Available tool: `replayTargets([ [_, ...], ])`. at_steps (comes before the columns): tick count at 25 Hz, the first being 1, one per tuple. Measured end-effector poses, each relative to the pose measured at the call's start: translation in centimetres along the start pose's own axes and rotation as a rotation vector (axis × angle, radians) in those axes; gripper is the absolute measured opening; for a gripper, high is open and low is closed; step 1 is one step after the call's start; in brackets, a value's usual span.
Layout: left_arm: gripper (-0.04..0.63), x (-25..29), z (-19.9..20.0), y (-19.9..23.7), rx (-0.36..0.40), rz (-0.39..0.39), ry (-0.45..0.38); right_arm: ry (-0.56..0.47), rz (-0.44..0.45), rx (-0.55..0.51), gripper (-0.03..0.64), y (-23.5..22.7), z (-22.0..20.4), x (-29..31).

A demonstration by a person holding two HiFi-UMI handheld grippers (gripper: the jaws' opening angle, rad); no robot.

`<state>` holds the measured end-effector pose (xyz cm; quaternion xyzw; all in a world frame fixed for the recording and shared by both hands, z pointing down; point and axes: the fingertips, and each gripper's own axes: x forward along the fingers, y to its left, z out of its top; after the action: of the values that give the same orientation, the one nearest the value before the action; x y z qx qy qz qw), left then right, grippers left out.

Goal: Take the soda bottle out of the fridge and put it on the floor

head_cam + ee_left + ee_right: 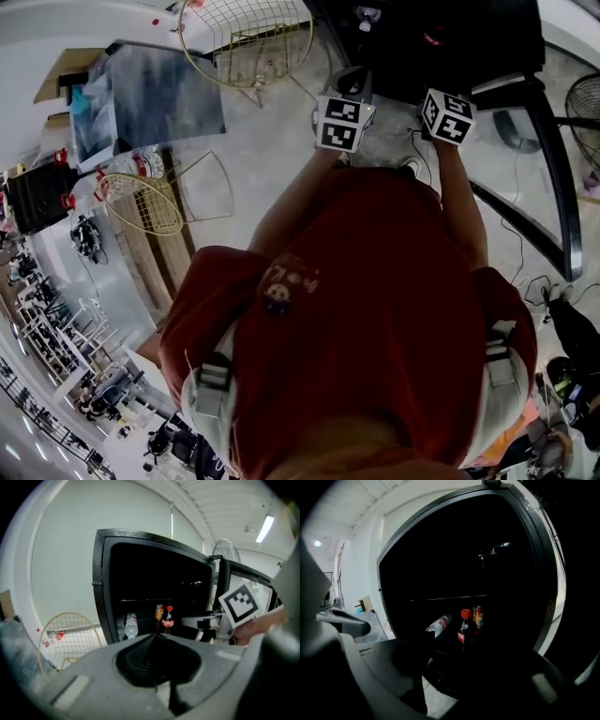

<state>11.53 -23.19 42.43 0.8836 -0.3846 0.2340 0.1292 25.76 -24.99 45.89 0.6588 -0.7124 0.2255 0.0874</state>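
Nothing's done yet: the soda bottle stands inside the open fridge, the right gripper aimed at it with jaws spread and empty, the left gripper with jaws pressed together.

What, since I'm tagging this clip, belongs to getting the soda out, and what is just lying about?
Job in hand:
soda bottle
fridge
right gripper, open, pointing into the fridge
floor

Lying about:
water bottle
orange can
round wire frame
left gripper, shut, empty
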Motion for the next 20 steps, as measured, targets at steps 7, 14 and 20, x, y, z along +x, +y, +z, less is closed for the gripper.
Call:
replayTargets([
  [7,-0.001,-0.5,-0.1,0.7,-0.007,0.029,0.001,-0.019,-0.023,0.028,0.244,-1.6,0.7,3.4],
  [14,0.0,-1.5,-0.1,1.5,-0.014,0.071,-0.003,-0.047,-0.075,-0.015,0.253,-2.6,1.8,6.1],
  [20,0.0,-1.9,-0.3,1.4,-0.024,0.103,-0.009,-0.048,-0.095,-0.05,0.261,-4.0,2.8,8.3],
])
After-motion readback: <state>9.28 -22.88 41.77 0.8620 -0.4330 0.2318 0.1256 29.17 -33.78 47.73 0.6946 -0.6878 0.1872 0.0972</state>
